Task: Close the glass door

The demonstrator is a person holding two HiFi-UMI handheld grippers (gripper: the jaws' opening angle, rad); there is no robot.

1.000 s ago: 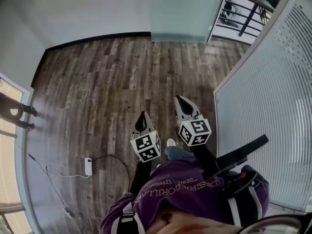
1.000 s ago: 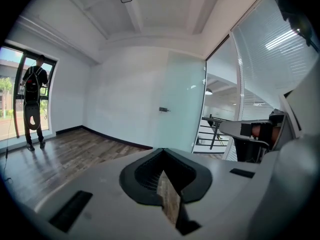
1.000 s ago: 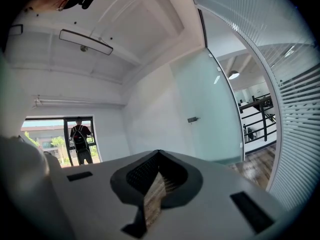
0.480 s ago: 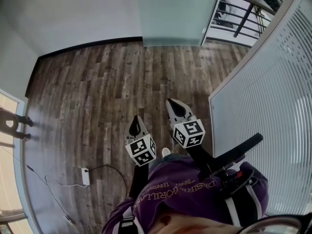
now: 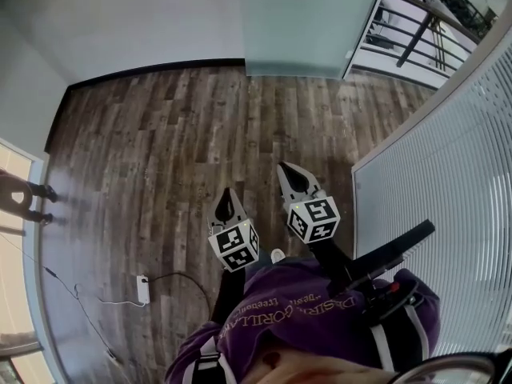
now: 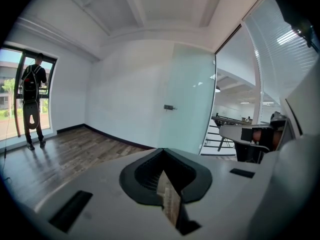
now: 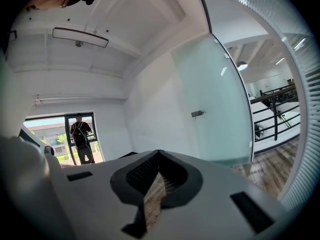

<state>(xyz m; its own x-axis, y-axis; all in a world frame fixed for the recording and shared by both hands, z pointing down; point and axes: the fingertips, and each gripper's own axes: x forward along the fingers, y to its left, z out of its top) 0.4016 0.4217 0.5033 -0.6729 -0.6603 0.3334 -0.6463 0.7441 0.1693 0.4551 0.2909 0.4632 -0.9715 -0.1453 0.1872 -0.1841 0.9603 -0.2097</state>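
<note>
Wooden floor runs to the frosted glass door (standing open); left hand-held gripper and right hand-held gripper both clenched, empty.

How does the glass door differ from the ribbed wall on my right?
The glass door is smooth, frosted and pale green; the ribbed wall is white with fine lines. The door stands ahead; the wall runs along the right. Both are flat upright panels.
</note>
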